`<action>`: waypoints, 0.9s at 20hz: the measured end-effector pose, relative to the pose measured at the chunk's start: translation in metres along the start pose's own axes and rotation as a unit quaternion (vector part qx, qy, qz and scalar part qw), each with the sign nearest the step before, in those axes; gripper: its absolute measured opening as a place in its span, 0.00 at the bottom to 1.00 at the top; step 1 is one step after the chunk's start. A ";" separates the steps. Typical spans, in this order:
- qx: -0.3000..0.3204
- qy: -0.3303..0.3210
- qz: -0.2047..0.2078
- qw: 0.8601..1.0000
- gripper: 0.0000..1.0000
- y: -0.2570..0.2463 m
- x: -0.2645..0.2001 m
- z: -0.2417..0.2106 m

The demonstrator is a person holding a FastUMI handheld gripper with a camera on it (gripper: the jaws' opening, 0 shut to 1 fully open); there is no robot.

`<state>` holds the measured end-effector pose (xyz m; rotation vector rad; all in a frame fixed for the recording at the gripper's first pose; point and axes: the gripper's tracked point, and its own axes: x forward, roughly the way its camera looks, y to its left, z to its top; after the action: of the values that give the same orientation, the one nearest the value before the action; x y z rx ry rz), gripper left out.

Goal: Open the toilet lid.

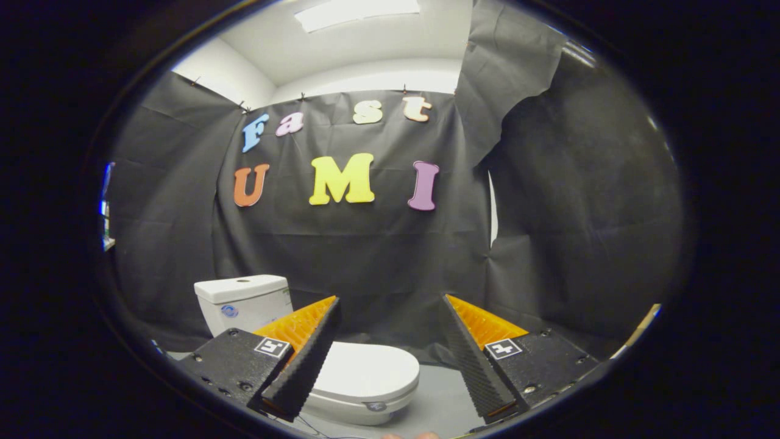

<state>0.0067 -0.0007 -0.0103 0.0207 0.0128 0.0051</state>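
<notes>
**Desk:** Where does the toilet sit from where you are?

**Me:** Going left to right: the white cistern [244, 302] stands furthest left, beyond my left finger [301, 360], upright against the black cloth wall [378, 256]. In front of it comes the toilet lid [365, 369], closed flat on the bowl, and its rounded front edge reaches into the gap between my fingers. Then there is a stretch of bare grey floor [436, 396], and my right finger [478, 360] with nothing behind it but cloth.

**Desk:** So you're not centred on it?

**Me:** No. The toilet lies low and to the left of the gripper [390, 305]. Its long axis runs from the cistern back-left to the lid's front edge nearer me and more to the right, so I see it at a slant. My left finger covers part of the lid's hinge side.

**Desk:** Jaws?

**Me:** Spread wide, holding nothing and touching nothing. The lid is well below and ahead of the tips.

**Desk:** Surfaces?

**Me:** The lid looks like smooth, glossy white plastic, an oval dome with a thin lip over the seat. I judge it slippery. My fingers have black ribbed inner faces and orange backs, and the ribs should grip that lip.

**Desk:** Plan?

**Me:** I'd drop down and shift left to bring the front lip between the tips, then lift back toward the cistern.
</notes>
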 end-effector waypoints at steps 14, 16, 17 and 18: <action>-0.010 0.003 -0.009 1.000 1.00 -0.002 0.005 -0.011; -0.006 0.011 -0.007 1.000 1.00 0.000 0.007 -0.019; -0.003 0.018 -0.006 1.000 1.00 0.001 0.008 -0.025; 0.002 0.026 -0.004 1.000 1.00 0.005 0.010 -0.033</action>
<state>0.0167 0.0045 -0.0438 0.0250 0.0657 -0.0034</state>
